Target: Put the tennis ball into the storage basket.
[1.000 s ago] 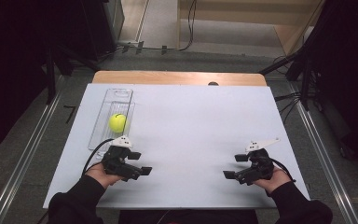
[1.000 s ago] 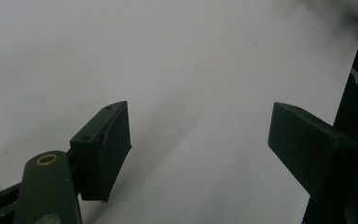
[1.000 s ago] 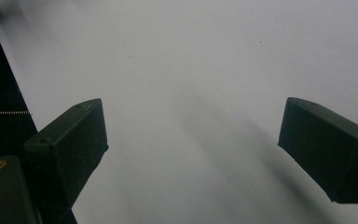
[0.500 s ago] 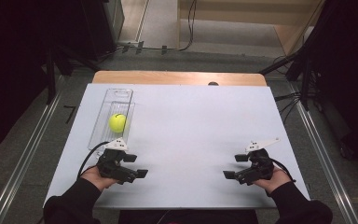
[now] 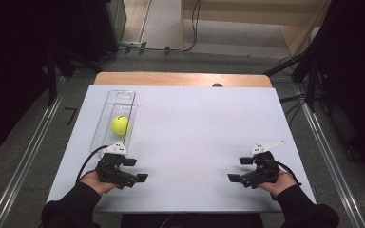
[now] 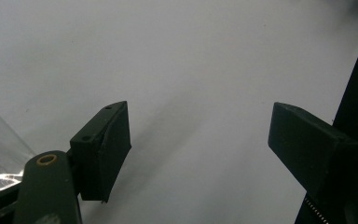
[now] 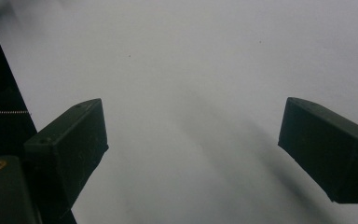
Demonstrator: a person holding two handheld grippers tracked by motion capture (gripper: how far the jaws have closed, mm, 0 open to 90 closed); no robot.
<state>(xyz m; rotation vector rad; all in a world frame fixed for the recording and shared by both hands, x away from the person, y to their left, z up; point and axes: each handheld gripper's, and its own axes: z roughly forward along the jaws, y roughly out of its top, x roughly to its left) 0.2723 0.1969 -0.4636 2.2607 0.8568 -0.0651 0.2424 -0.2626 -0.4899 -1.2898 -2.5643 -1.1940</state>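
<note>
The left gripper [image 5: 134, 170] is held low over the white table [image 5: 195, 128], jaws spread with nothing between them — likewise the right gripper [image 5: 240, 169], well apart at the opposite side. The yellow-green ball [image 5: 119, 124] is seated in the clear tray [image 5: 123, 97], just beyond the left gripper. No legible writing is seen on any of them.

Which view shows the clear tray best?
The high view: the whole tray lies at the table's left with the yellow ball in it. The left gripper view catches just a clear corner at its left edge; the right gripper view looks at bare table.
</note>
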